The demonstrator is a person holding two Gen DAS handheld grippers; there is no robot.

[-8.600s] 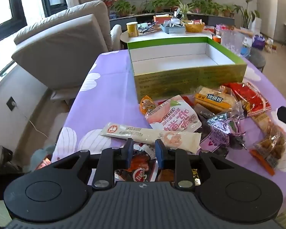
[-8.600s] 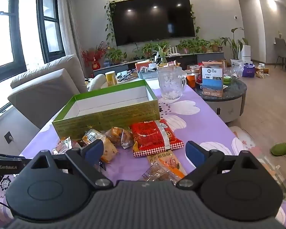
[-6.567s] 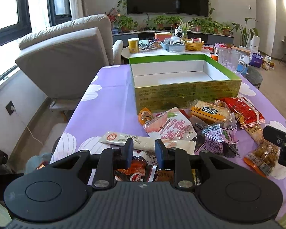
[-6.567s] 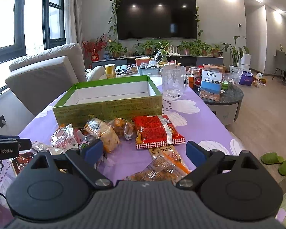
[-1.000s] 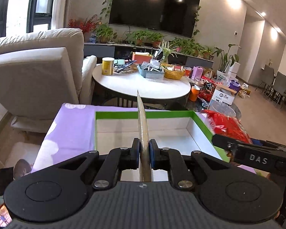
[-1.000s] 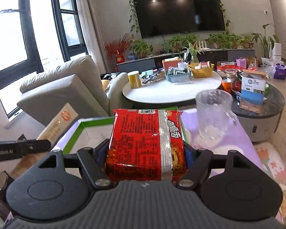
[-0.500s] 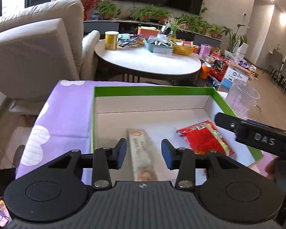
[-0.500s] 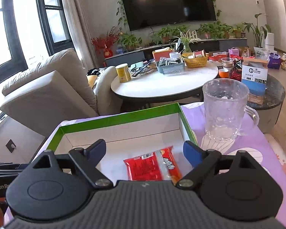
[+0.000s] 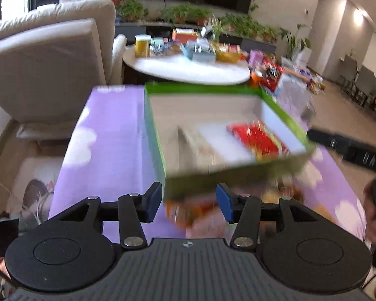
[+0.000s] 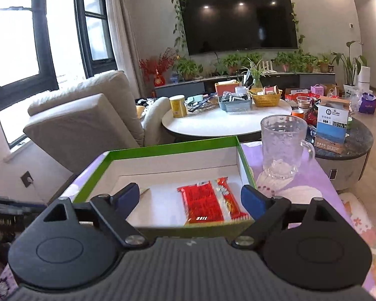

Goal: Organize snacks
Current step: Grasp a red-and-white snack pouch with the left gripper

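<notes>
So both claws just dumped their cargo: about 1 second back the left claw [image 9: 186, 202] was pinching the long cream snack stick [image 9: 188, 139] edge-on and the right claw [image 10: 190, 200] was clamped around the red snack pack [image 10: 208, 204], and now both sit wide apart with nothing between the pads. Both items are lying flat on the white floor of the green box [image 10: 168, 145], the red pack toward the box's right wall and the cream stick toward its left side; in the right view only a corner of the stick peeks out past the left pad. The left view is smeared with motion blur and compared with half a second ago the box has slid up and away in it, so my read is that the left claw is pulling back toward the near side of the box. Just in front of the box's near wall there's a blurry heap of loose snacks [image 9: 188, 213] on the purple tabletop [image 9: 107, 150], can't make out which ones. The right claw looks parked over the box's near edge, right above the red pack. Glass mug [image 10: 283, 148] stands just beside the box's right wall, worth not clipping. So that's 2 snacks in and a pile to go, I'd guess next is another grab from that heap.
</notes>
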